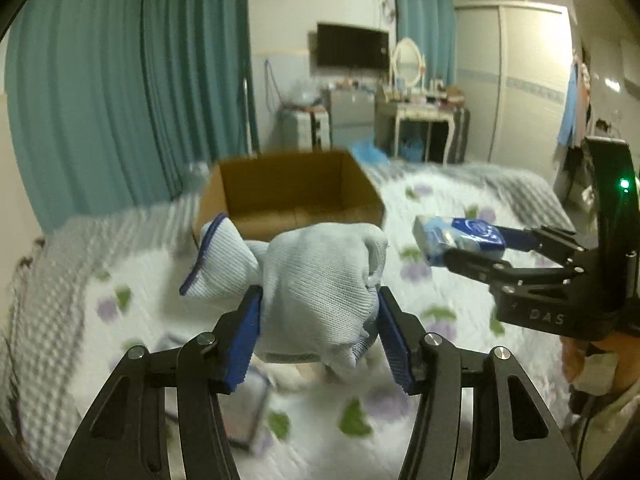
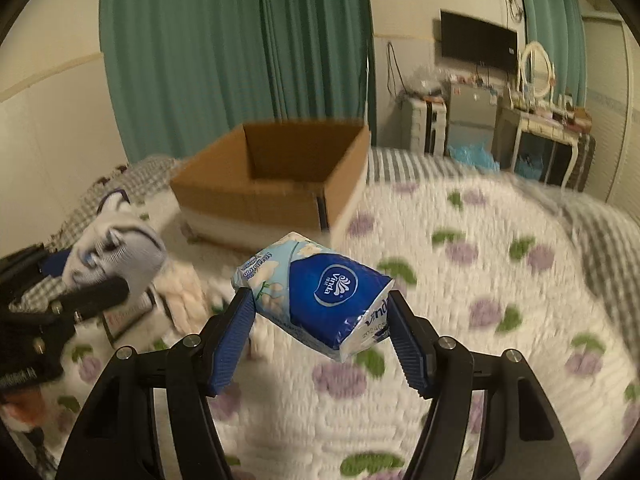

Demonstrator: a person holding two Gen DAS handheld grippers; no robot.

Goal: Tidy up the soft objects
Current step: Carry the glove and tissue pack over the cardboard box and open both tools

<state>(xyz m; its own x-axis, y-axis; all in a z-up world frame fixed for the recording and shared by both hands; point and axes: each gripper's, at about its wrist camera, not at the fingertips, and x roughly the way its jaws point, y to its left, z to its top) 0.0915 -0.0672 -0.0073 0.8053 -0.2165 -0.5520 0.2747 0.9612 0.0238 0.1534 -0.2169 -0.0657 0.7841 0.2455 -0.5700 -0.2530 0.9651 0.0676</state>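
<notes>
My left gripper (image 1: 318,320) is shut on a bundled white knit glove with blue trim (image 1: 316,280), held above the bed. It also shows in the right wrist view (image 2: 116,256) at the left. My right gripper (image 2: 320,320) is shut on a blue Vinda tissue pack (image 2: 320,292), held above the bed; the pack shows in the left wrist view (image 1: 460,238) at the right. An open brown cardboard box (image 1: 288,192) stands on the bed beyond both grippers, also in the right wrist view (image 2: 276,176). Its inside looks empty as far as I can see.
The bed has a white quilt with purple flowers (image 2: 480,280) and a grey checked blanket (image 1: 48,280). A framed flat item (image 1: 248,408) and a cream cloth (image 2: 180,296) lie on the quilt below the left gripper. Teal curtains (image 1: 120,80), a dresser (image 1: 420,116) and wardrobe stand behind.
</notes>
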